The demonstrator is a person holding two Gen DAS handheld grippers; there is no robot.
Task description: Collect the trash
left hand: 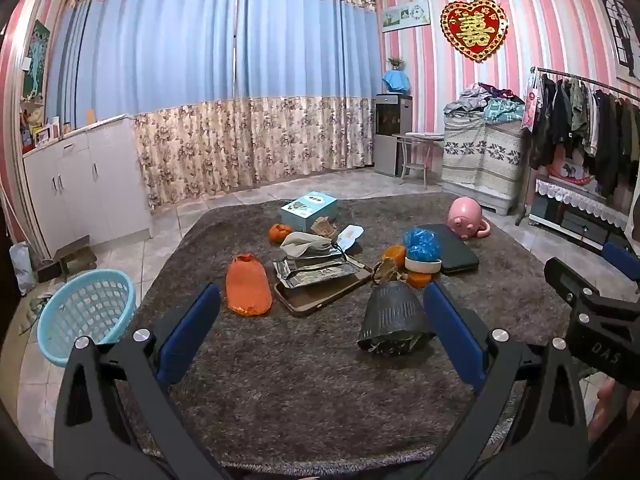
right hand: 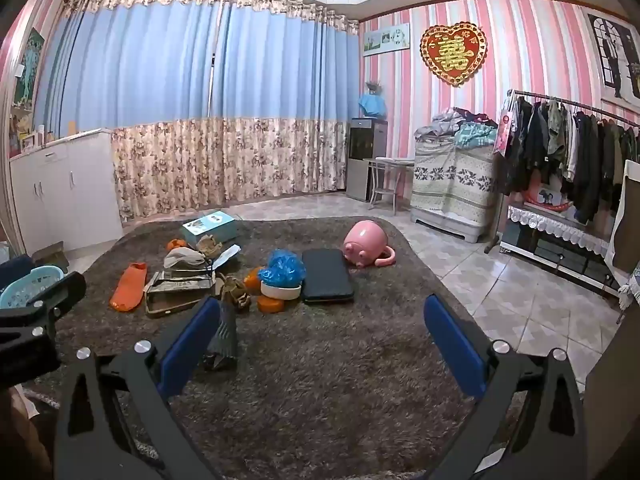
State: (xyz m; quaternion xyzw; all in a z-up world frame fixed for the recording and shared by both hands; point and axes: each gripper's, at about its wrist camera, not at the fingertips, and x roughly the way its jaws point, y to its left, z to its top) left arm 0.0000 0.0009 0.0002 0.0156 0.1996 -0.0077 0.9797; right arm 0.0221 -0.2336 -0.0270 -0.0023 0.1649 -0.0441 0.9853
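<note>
Trash lies across a brown shaggy rug (left hand: 320,392): an orange bag (left hand: 248,290), a dark crumpled wrapper (left hand: 394,316), a silver wrapper (left hand: 316,272) on a brown tray (left hand: 298,306), orange peels (left hand: 394,254) and a blue plastic bag (left hand: 422,246) in a white bowl (left hand: 422,266). My left gripper (left hand: 320,292) hangs open above the rug, nothing between its blue pads. My right gripper (right hand: 322,304) is open too and holds nothing. The dark wrapper (right hand: 226,336) lies just inside its left finger. The orange bag (right hand: 130,286) is further left.
A light blue basket (left hand: 86,312) stands on the tiled floor left of the rug. A teal box (left hand: 308,210), a black pad (left hand: 452,248) and a pink pig-shaped pot (left hand: 464,218) sit on the rug's far part. White cabinets stand left, a clothes rack (right hand: 568,140) right.
</note>
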